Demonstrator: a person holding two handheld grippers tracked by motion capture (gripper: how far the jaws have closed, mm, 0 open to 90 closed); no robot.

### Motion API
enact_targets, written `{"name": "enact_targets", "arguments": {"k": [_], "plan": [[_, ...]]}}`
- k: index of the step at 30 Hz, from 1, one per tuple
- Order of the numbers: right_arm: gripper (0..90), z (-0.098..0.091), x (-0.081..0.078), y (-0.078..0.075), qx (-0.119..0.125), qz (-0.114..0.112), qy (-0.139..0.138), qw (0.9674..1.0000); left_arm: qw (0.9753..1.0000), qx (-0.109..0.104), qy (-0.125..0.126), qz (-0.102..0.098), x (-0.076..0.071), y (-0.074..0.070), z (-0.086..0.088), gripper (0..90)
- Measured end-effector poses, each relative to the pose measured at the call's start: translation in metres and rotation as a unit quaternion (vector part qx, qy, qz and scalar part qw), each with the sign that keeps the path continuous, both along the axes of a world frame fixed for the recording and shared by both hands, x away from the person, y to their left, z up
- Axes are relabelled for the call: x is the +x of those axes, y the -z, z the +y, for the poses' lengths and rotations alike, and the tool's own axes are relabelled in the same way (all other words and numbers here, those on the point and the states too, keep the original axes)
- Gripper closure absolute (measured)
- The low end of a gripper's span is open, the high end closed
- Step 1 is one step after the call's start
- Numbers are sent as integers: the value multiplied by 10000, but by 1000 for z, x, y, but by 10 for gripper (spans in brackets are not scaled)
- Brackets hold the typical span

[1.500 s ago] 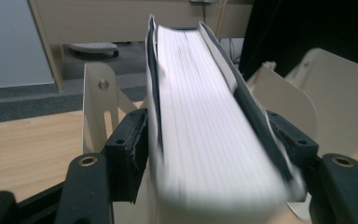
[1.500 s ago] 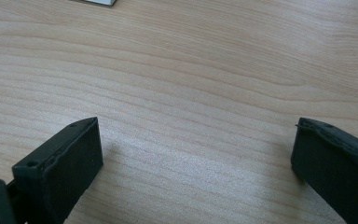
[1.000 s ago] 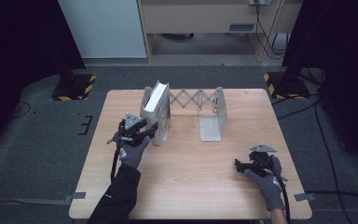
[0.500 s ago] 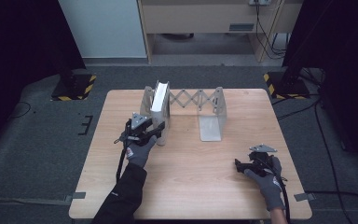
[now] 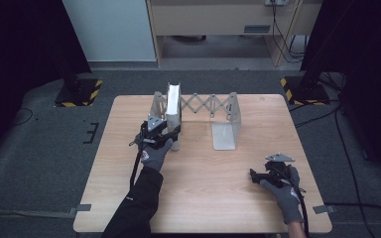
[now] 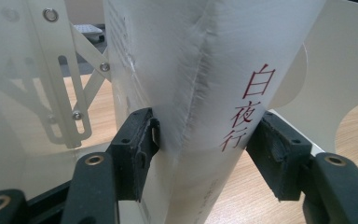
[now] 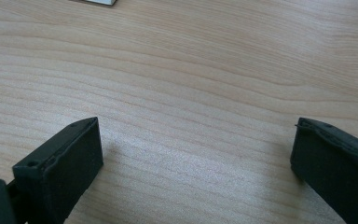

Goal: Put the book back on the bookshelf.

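High view: left gripper [image 5: 171,133] met a white upright book [image 5: 173,103] in the left end of a white metal expanding book rack [image 5: 226,110], far-centre on the light wooden table [image 5: 208,198]. Right gripper [image 5: 254,174] lay near-right on bare wood.

Left gripper view: jaws pinched the book [image 6: 200,84] by its spine.

Right gripper view: jaws spread wide over the table [image 7: 191,70].

Left tool [image 5: 171,135] jaws clamped, arm reaching forward; right tool [image 5: 258,174] jaws spread, hand resting low.
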State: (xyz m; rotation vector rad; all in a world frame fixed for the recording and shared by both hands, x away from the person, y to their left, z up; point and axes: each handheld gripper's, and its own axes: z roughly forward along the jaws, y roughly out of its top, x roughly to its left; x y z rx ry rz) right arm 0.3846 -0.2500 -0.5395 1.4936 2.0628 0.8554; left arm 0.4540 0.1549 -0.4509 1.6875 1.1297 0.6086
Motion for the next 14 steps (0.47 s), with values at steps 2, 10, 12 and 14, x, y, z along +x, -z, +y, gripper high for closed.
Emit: {"name": "enact_targets", "arguments": {"k": [2, 10, 12, 14], "plan": [[25, 0, 0, 0, 3, 0, 5, 10000, 10000, 13, 2, -15, -1, 0, 0, 407], [25, 0, 0, 0, 4, -1, 7, 10000, 9998, 53, 212, 9, -29, -5, 17, 361], [25, 0, 0, 0, 2, -4, 8, 10000, 9994, 85, 290, 192, -42, -4, 26, 347], [26, 0, 0, 0, 3, -3, 3, 10000, 9987, 80, 338, 371, -55, 1, 37, 333]]}}
